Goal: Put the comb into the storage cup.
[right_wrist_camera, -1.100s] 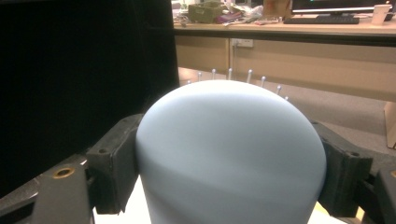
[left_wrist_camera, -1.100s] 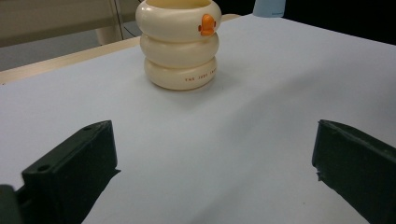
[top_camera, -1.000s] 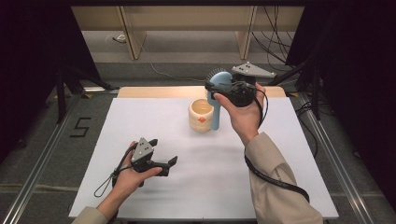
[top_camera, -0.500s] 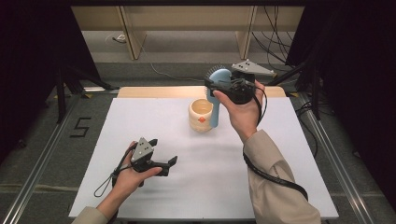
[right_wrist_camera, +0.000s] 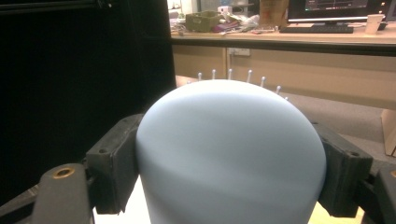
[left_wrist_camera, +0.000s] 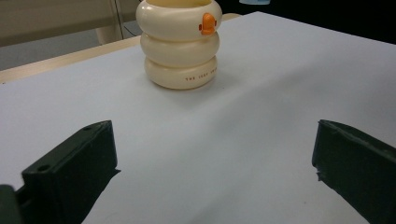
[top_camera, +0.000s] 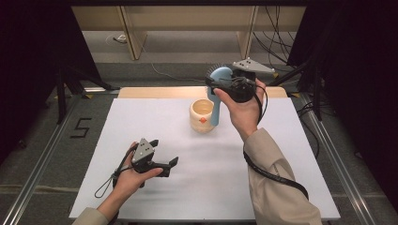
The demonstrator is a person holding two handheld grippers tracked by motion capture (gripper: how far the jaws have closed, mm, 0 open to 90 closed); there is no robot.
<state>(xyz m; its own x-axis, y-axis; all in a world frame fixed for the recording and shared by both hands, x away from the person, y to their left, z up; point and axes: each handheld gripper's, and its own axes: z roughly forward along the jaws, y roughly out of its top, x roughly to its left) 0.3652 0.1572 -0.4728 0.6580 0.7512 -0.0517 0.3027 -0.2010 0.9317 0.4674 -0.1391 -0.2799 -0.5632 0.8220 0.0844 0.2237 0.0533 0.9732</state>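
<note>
Right gripper (top_camera: 224,86) clamps blue hairbrush (top_camera: 218,79) by its head, handle hanging just beside cream cup (top_camera: 202,115). Left gripper (top_camera: 170,164) rests spread wide, empty. Likely insertion: center handle over rim, lower straight.

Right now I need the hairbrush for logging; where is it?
The blue hairbrush is clamped in the right gripper, raised just right of the cream duck cup.
</note>
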